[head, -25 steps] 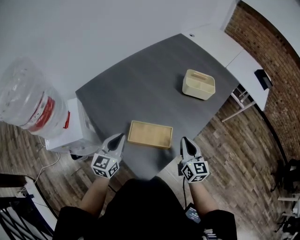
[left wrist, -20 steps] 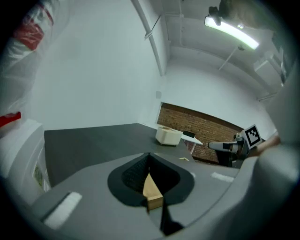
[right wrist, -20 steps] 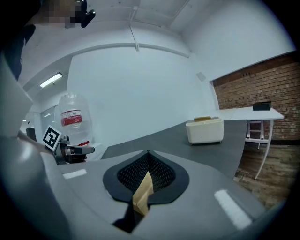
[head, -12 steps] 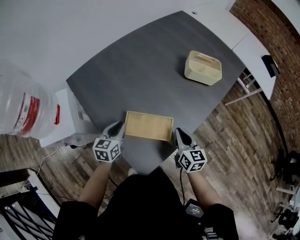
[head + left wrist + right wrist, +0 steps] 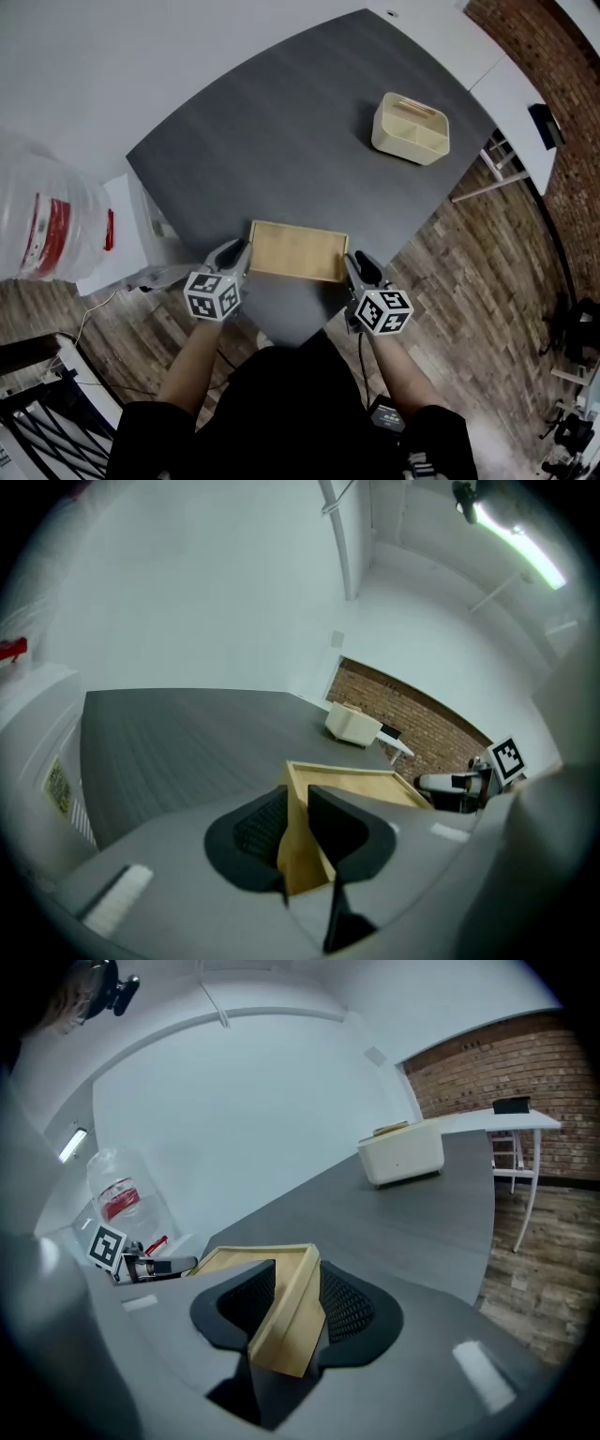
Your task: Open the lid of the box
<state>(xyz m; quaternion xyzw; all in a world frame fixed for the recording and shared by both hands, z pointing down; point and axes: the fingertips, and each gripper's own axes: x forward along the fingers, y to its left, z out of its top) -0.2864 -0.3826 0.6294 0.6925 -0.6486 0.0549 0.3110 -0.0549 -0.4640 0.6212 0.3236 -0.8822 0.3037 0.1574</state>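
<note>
A flat wooden box [image 5: 298, 249] lies on the dark grey table [image 5: 281, 141], close to its near edge. My left gripper [image 5: 239, 253] sits at the box's near left corner. In the left gripper view the box's wall [image 5: 298, 855] fills the narrow gap of that gripper [image 5: 298, 822], with both pads against it. My right gripper [image 5: 354, 264] is at the near right corner. Its jaws have just been opening, and in the right gripper view they stand apart [image 5: 292, 1302] astride the corner [image 5: 286, 1335], with space beside the left pad.
A cream open container [image 5: 411, 128] stands far back on the right of the table. A large water bottle [image 5: 47, 220] on a white stand is off the table's left side. A white desk [image 5: 497, 84] adjoins the far right. Wooden floor lies below the near edge.
Both grippers have sunk and closed in on the box's near corners. The right gripper's jaws, shut before, now stand apart around the right corner.
</note>
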